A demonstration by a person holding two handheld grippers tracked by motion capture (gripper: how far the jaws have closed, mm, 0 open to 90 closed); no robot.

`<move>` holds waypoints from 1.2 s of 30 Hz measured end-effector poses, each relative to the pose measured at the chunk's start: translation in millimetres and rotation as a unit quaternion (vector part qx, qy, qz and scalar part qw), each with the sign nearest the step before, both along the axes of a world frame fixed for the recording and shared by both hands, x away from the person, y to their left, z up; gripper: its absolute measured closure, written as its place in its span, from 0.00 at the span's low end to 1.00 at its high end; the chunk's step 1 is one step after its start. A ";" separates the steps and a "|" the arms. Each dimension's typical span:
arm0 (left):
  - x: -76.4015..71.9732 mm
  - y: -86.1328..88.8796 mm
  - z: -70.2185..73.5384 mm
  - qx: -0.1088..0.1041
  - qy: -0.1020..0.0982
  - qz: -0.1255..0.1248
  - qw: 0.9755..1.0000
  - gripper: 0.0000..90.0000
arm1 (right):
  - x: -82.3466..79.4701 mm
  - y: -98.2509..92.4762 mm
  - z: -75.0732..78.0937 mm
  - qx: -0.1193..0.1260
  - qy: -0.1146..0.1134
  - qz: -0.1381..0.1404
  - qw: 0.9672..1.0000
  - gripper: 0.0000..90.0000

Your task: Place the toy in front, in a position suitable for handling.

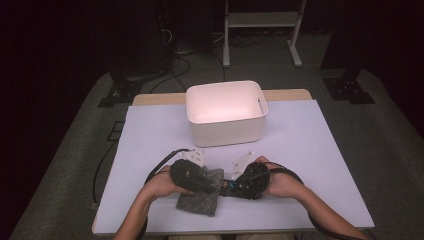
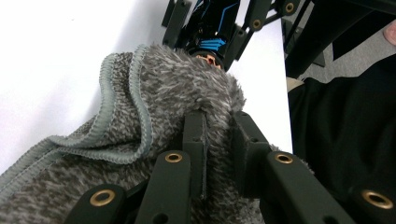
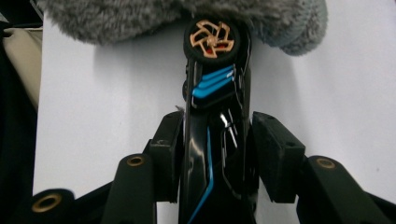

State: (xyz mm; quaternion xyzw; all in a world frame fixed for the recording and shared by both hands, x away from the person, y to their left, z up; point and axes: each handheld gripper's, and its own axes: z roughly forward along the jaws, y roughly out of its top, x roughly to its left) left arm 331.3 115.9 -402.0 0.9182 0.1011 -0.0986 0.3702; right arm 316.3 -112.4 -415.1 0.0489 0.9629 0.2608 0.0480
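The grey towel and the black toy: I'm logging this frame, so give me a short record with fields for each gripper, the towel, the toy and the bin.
left gripper: jaws shut on the grey towel
right gripper: jaws around the black toy, which has blue stripes and a copper-coloured wheel
toy wheel: touching the towel's fluffy edge
towel: lying on the white table, partly lifted
white bin: behind the hands, nothing visible inside

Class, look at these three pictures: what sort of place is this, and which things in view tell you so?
Probably a lab or recording room, not a home. A lone table with a pale cover stands on grey carpet, black cables trail across the floor behind it, and dark curtains close off the background. A white bin sits on the table.
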 end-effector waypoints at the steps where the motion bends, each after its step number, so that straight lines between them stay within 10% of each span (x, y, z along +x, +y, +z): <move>1: -0.1 -0.2 0.3 -0.001 0.000 0.001 1.000 0.86 | 0.3 1.5 -0.2 -0.003 -0.001 0.002 1.000 0.60; 20: -0.9 5.2 2.0 -0.017 0.009 0.002 1.000 0.86 | -1.7 3.2 0.6 0.006 0.003 0.009 1.000 0.62; 36: -7.3 -1.1 58.9 -0.031 -0.042 -0.020 0.998 0.87 | -2.5 1.6 20.3 0.089 0.003 0.005 0.996 0.62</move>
